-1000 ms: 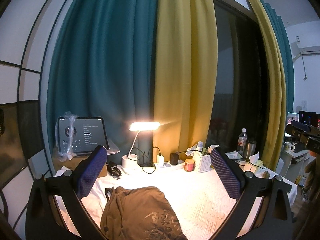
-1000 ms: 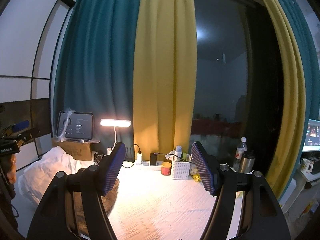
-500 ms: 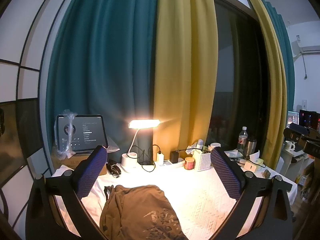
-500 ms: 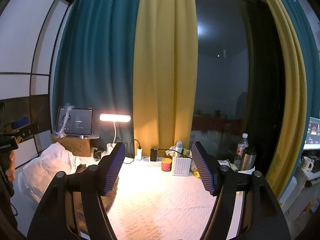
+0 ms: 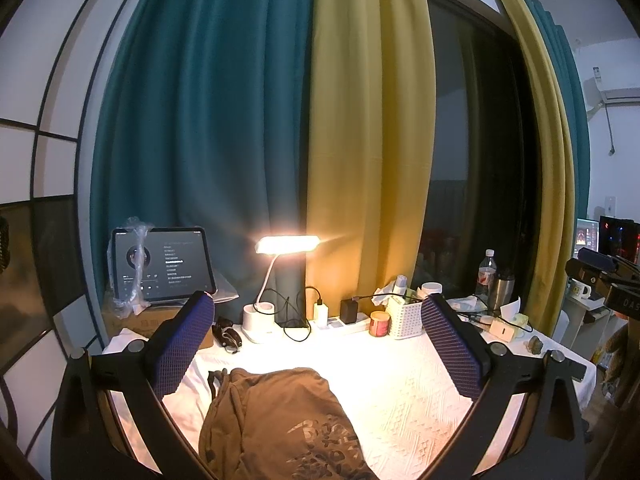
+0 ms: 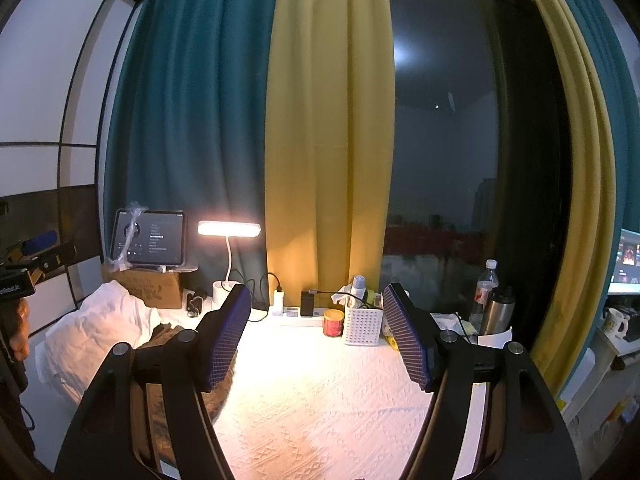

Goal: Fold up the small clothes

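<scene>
A brown garment with a printed front [image 5: 280, 428] lies bunched on the white textured cloth [image 5: 404, 404] over the table. My left gripper [image 5: 316, 346] is open and empty, held above the garment's far end. My right gripper [image 6: 318, 338] is open and empty over bare cloth [image 6: 320, 400], to the right of the garment; only the garment's edge [image 6: 218, 396] shows behind its left finger there.
A lit desk lamp [image 5: 286, 246], a tablet on a cardboard box [image 5: 164, 264], a power strip with chargers [image 5: 344, 320], a red tin [image 5: 378, 322], a white basket [image 5: 404, 318] and bottles [image 5: 486, 276] line the table's far edge. A white pillow [image 6: 92, 328] lies at left.
Both grippers have risen slightly and tilted a little upward. The garment has not moved and both grippers stay open.
</scene>
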